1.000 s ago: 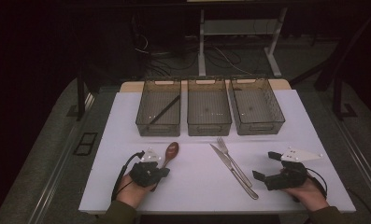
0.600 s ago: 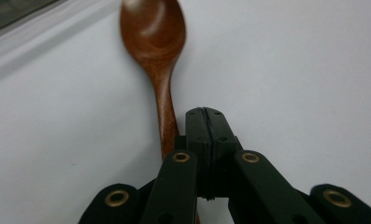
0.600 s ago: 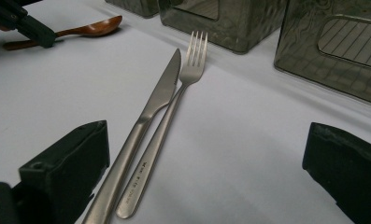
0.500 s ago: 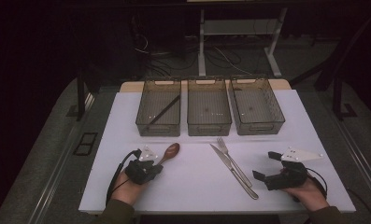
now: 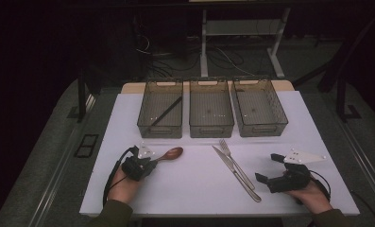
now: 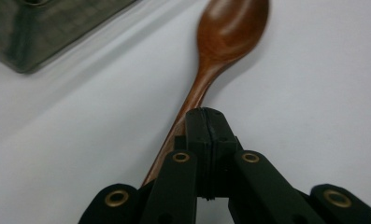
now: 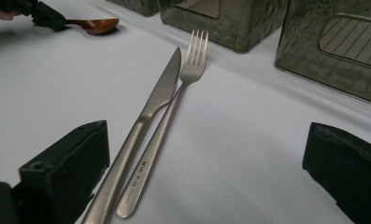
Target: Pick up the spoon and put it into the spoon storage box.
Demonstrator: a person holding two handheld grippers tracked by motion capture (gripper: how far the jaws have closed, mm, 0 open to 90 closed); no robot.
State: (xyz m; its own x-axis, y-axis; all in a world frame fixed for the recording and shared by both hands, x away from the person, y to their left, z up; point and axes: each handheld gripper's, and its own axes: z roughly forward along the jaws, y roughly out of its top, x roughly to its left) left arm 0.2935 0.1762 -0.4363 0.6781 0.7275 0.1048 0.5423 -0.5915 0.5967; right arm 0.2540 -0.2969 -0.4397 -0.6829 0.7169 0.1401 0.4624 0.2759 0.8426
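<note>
Wooden brown spoon now sits clamped in our left gripper, drawn nearer us; right gripper waits open.

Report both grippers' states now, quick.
Left gripper: shut on the spoon handle.
Right gripper: open, holding nothing; knife and fork lie ahead of it.

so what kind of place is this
Probably a lab or test bench set up for sorting cutlery: a white board on a table, three clear plastic bins in a row, cables and a desk frame behind.
</note>
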